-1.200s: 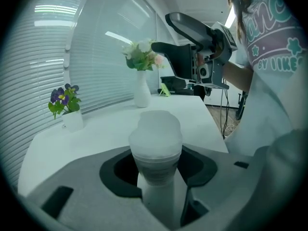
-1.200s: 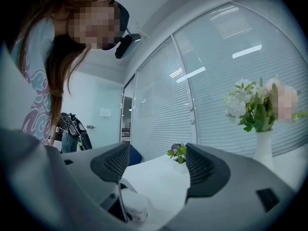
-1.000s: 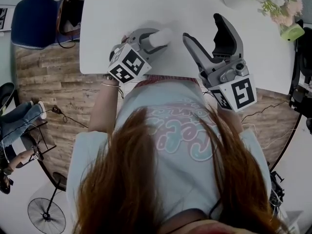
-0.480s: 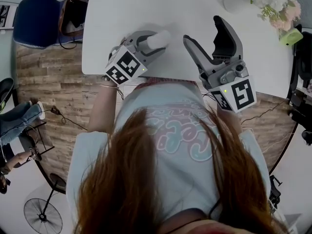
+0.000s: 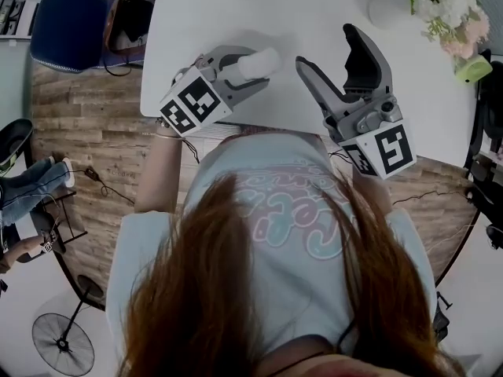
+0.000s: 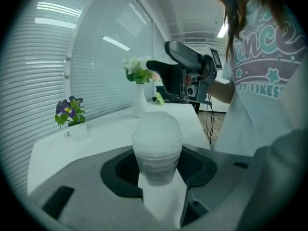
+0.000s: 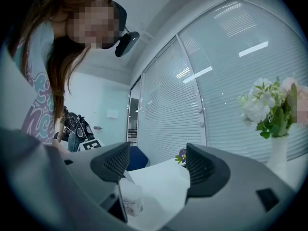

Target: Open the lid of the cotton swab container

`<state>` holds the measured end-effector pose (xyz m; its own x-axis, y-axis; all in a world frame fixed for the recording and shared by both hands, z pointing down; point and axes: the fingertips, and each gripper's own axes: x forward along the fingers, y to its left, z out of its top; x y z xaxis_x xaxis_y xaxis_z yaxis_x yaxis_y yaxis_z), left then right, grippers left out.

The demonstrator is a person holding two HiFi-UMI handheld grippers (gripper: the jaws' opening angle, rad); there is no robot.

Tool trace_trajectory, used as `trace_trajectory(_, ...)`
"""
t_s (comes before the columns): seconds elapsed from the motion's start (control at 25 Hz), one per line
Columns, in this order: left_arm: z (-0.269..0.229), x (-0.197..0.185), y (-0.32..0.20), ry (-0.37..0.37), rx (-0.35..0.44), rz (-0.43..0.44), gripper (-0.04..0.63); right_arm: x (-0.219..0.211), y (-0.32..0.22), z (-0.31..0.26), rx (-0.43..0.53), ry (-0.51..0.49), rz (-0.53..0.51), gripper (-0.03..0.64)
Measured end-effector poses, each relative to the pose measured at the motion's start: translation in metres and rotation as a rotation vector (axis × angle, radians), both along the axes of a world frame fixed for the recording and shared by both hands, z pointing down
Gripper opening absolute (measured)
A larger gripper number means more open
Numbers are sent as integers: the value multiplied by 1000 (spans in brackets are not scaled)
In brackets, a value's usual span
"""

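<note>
Left claw raised container over white table

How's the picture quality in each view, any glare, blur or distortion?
Head view: dim, table without glare, edges curved. Left gripper view: fisheye, dark corners, container sharp, ceiling lights mirrored in the window. Right gripper view: fisheye, blinds bowed, dark corners.

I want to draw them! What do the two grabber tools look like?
The left gripper and right gripper are grey with dark ribbed pads. Each carries a white cube printed with black square markers. The person wears a pale short-sleeved T-shirt with pastel lettering.
</note>
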<state>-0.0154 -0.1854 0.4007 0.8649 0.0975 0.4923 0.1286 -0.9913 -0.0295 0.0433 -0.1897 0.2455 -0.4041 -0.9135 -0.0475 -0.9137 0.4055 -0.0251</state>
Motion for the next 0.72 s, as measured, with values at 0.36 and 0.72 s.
trace_trajectory(0.36, -32, -15, -10, 14, -2, 53, 199, -23, -6, -4, -22, -14, -114, 351)
trace_trajectory(0.72, -66, -32, -9, 0, 40, 142, 199, -62, -10, -5, -57, 30, -291, 351)
